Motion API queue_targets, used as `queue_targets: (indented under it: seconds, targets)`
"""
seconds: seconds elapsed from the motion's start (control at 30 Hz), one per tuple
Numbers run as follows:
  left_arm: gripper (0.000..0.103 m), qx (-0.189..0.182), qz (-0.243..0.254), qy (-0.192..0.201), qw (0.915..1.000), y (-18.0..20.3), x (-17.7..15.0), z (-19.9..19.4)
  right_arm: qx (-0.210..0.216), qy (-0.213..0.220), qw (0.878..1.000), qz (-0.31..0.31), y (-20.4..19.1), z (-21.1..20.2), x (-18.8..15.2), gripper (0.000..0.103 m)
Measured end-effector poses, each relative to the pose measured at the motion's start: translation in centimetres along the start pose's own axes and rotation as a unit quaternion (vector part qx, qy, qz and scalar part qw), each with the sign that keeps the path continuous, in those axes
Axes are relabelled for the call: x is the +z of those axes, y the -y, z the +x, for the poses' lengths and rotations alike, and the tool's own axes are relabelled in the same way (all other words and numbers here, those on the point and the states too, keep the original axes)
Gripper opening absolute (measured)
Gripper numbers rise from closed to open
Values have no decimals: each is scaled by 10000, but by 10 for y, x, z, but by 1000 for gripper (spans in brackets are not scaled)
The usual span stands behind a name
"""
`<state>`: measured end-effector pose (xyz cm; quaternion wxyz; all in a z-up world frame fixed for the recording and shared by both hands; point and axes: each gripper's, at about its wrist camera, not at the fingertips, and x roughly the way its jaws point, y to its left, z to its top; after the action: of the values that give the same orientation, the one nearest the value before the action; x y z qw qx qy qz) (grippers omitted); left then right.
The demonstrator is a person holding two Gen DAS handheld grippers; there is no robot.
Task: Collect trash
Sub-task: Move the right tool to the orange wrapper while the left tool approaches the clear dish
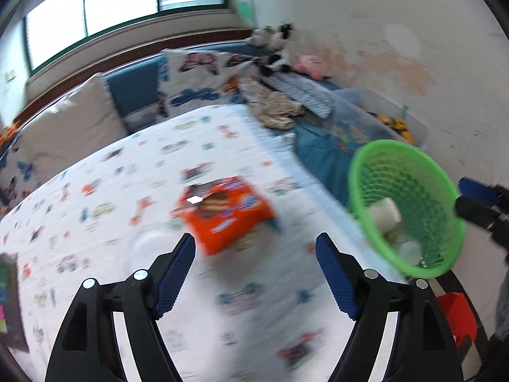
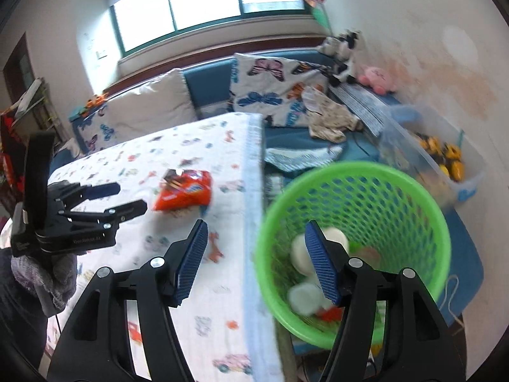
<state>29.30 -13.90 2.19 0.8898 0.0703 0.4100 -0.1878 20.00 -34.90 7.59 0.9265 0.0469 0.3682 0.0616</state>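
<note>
The left gripper (image 1: 254, 254) hangs over the table (image 1: 95, 222) with its jaws spread wide and nothing between them. The right gripper (image 2: 254, 254) is likewise wide open and empty, straddling the table's right edge, one finger over the cloth and the other in front of the basket (image 2: 397, 178).

Just past the left gripper's fingertips lies an orange snack bag (image 1: 226, 211), flat on the patterned cloth near the middle of the table; it is blurred. From the right wrist view the same bag (image 2: 184, 191) sits ahead and left, with the left gripper (image 2: 125, 197) near it but apart.

The green mesh basket (image 1: 359, 172) stands off the table's right edge, lower down, holding white wads (image 2: 302, 296) and a red scrap (image 2: 331, 313).

Beyond are a sofa (image 2: 206, 79), butterfly pillow (image 2: 270, 89), clear bin (image 2: 470, 181) and window (image 2: 203, 0)
</note>
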Motion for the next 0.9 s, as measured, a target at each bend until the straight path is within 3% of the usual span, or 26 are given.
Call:
queue_targets:
  seconds: [0.27,0.5,0.9]
  targets:
    - [84,408,-382,-189,9983,-68,-25,4,244,17,9987,-438,-50,24,39,68]
    - [85,491,-605,-410,9961,-102,-49,19,557,-196,9963,-618,-80,62,64,79]
    - [90,288,-539,-551,9966,-110,-54,45,798,-1062,9900,-483,-90,163,44,85]
